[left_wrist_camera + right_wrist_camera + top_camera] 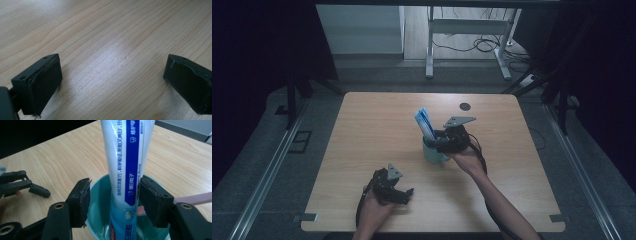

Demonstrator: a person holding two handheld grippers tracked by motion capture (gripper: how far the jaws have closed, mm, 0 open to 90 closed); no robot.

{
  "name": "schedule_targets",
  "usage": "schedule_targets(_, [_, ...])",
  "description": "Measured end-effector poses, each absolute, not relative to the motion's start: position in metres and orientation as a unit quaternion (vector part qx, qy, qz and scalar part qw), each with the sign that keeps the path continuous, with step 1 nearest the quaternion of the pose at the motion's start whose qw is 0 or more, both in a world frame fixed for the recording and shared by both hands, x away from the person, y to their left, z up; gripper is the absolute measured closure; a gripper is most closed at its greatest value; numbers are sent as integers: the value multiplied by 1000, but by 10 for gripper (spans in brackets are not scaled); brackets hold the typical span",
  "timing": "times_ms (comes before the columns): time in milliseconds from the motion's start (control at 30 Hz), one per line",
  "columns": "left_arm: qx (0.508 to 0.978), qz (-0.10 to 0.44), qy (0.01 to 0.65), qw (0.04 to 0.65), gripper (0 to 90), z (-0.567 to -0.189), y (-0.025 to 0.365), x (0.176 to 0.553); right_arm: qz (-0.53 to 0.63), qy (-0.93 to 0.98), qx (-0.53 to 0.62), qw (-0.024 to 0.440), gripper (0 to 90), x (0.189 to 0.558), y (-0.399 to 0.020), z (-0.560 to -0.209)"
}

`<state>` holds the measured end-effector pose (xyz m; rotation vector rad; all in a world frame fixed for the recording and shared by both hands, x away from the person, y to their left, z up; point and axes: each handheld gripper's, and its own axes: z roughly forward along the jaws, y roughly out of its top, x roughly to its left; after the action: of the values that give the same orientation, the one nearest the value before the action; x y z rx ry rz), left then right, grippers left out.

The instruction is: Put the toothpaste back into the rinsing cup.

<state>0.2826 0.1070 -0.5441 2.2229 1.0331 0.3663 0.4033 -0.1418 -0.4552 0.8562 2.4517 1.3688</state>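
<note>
Teal cup near table centre holds upright toothpaste tube; tube top cut off, base hidden in cup. Right gripper jaws apart, flanking tube; right pad contact unclear. Pink item partly hidden. Left gripper jaws wide apart over bare wood.

A: What stands on the table?
B: A teal cup, upright near the middle. A white and blue toothpaste tube stands in it, crimped end up, leaning slightly.
A: Anything else in the cup?
B: A pink handle, perhaps a toothbrush, juts over the rim.
</note>
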Motion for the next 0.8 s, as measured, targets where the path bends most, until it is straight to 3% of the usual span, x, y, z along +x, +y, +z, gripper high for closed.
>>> schedule_targets(800, [849,141,393,325,19,-544,107,283,455,840,276,103,314,388,-153,-447])
